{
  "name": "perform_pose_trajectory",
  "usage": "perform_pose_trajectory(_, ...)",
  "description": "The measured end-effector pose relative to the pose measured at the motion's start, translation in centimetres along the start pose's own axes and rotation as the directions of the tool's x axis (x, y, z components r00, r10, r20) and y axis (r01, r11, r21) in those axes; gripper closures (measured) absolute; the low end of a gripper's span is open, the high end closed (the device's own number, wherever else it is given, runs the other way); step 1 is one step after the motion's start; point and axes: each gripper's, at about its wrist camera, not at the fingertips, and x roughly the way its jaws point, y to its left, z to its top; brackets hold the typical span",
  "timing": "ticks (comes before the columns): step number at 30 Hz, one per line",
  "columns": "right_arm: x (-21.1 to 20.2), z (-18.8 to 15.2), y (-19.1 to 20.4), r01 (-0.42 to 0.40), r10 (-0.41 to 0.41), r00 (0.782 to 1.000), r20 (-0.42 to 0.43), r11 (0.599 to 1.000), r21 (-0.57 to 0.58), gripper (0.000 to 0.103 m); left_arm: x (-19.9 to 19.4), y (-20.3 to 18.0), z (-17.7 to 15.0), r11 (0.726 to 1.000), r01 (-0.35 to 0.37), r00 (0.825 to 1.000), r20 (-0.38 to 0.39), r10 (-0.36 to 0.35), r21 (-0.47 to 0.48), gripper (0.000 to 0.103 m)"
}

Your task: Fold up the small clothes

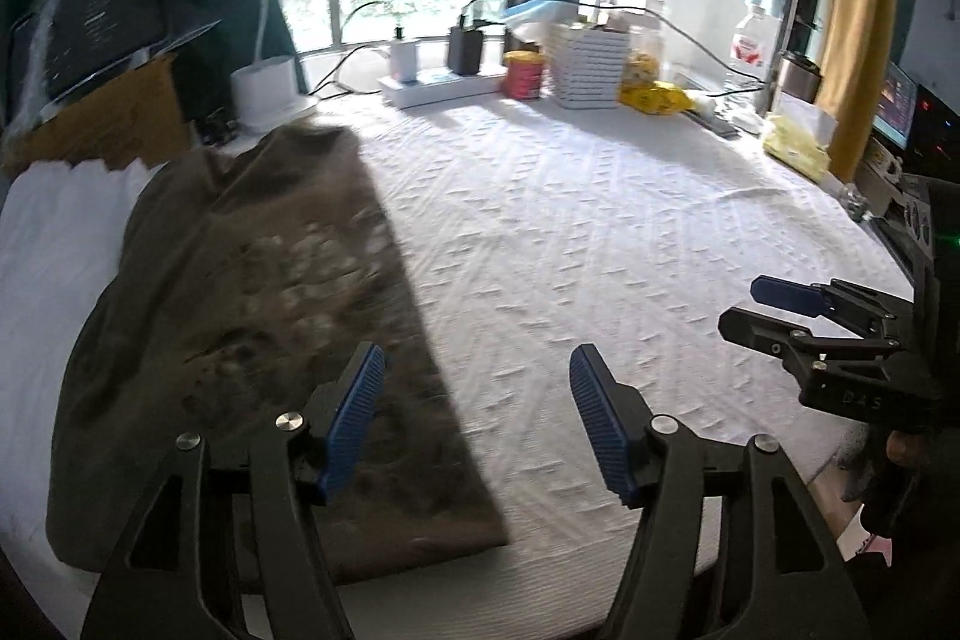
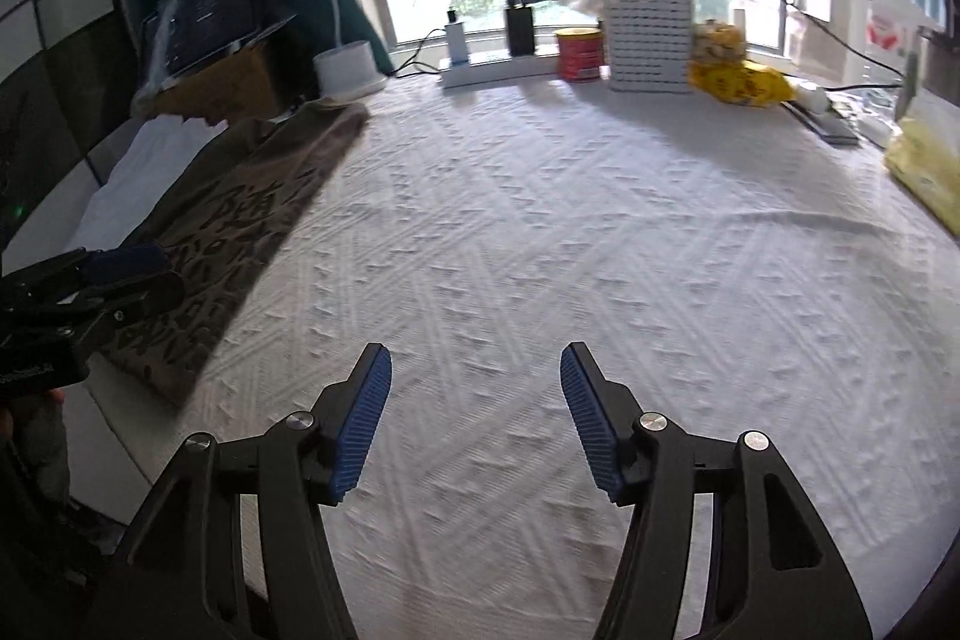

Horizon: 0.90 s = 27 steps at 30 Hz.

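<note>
The left claw (image 1: 477,424) is spread, with nothing between its 2 blue pads; no cloth touches them. The right claw (image 2: 476,421) is spread as well and empty, poised above bare white quilted cover (image 2: 570,250) on the tabletop.

The brown patterned garment (image 1: 252,316) lies flat, folded into a long strip, just under and ahead of the left claw's left finger (image 1: 354,412), and stretches away from it toward the white lamp base (image 1: 267,91). Seen from the right claw, the same garment lies well off to its left, and the left claw sits above the garment's near end. From the left wrist view, the right claw shows to the right, over bare cover.

Far ahead of both claws, a red tin (image 2: 579,52) and a white slatted box (image 2: 648,40) stand along the window edge.
</note>
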Motion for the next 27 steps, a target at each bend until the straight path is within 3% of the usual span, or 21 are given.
perform_pose_trajectory(4,-1.5,-0.1,-1.5,0.021,-0.022,1.000,0.023,0.999,0.027,0.041,-0.5,-1.5,0.8,1.000,0.014,1.000,0.025,-0.014,0.015,0.036)
perform_pose_trajectory(7,-2.4,-0.1,-2.3,0.038,-0.039,0.999,0.036,0.998,0.042,0.041,-1.2,-2.3,1.4,0.999,0.032,0.998,0.055,-0.033,0.023,0.014)
perform_pose_trajectory(9,-2.9,-0.1,-2.9,0.049,-0.051,0.998,0.040,0.998,0.048,0.041,-1.6,-2.9,1.8,0.999,0.037,0.996,0.075,-0.039,0.038,0.007)
perform_pose_trajectory(20,-8.0,1.1,-5.7,0.123,-0.132,0.982,0.136,0.990,0.067,0.041,-4.0,-4.7,3.9,0.997,0.020,0.981,0.189,-0.034,0.076,0.001)
perform_pose_trajectory(27,-11.7,2.5,-6.6,0.168,-0.179,0.960,0.217,0.983,0.069,0.041,-6.6,-5.3,5.4,0.998,0.002,0.954,0.298,-0.021,0.062,0.001)
